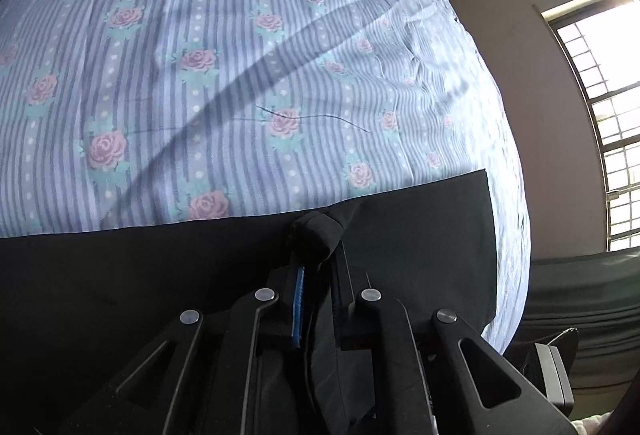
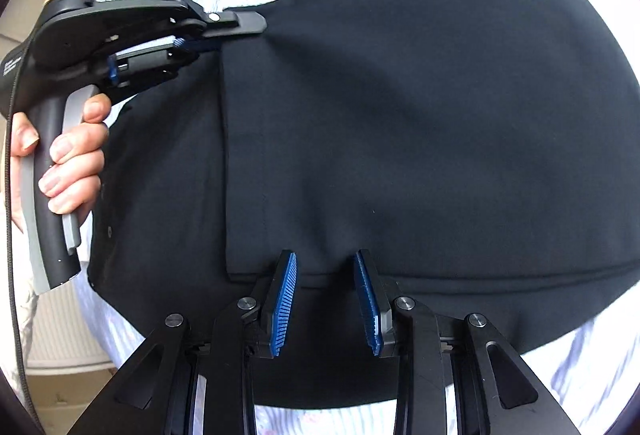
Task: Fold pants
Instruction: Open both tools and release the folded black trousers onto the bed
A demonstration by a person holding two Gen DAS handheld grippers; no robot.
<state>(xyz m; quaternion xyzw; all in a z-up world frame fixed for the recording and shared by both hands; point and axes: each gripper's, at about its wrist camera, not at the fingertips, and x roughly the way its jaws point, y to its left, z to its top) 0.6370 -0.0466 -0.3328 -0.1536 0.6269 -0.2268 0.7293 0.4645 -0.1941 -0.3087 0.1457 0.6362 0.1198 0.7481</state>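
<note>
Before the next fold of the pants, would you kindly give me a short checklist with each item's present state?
1. Left tool shut on pants: ok, cloth bunched between its fingers.
2. Right tool gripping the hem: not ok, jaws apart, pads not pressing.
3. Pants lying flat on the bed: ok, an earlier fold edge shows.
4. Bed beyond the pants free for folding: ok, only a loose thread.
5. Left grip catching all layers: cannot tell.
</note>
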